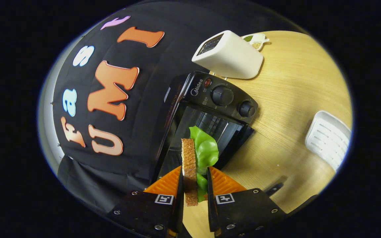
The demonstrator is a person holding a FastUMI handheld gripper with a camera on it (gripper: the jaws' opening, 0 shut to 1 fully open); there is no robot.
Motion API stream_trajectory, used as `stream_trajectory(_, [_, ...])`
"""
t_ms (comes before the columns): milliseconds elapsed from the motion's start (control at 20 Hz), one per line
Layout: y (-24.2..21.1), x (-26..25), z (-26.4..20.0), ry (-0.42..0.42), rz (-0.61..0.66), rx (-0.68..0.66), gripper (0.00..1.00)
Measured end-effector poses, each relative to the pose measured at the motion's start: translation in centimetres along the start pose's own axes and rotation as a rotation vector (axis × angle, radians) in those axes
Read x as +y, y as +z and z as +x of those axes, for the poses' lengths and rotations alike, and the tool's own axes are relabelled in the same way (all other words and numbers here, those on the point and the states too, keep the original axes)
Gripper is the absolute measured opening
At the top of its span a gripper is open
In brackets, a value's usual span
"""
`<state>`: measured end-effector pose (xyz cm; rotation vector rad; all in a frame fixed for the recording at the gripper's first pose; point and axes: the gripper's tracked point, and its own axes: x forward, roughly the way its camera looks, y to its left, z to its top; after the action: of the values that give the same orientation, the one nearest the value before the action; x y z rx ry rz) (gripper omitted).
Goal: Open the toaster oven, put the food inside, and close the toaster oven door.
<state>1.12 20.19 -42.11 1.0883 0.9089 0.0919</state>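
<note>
With the toaster oven at frame centre already open, the tongs pinch the sandwich just before its mouth; loading and closing remain.

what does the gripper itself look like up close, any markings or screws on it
The gripper has two wedge-shaped fingers with fine ribbed inner faces, tapering forward. Each is mounted on a dark, flat angular block fixed with small silver screws. A square black-and-white fiducial tag sits on top of each block, near the finger base. No cables are visible.
</note>
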Motion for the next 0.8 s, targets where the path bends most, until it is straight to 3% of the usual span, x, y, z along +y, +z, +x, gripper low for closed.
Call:
stream_trajectory(500, [0.5, -0.7, 5.7, -0.119, 0.053, -0.175, 0.32])
stream_trajectory(650, [0.5, -1.2, 6.0, -0.195, -0.015, -0.221, 0.41])
stream_trajectory(800, [-1.1, -0.6, 7.4, -0.188, 0.019, -0.164, 0.56])
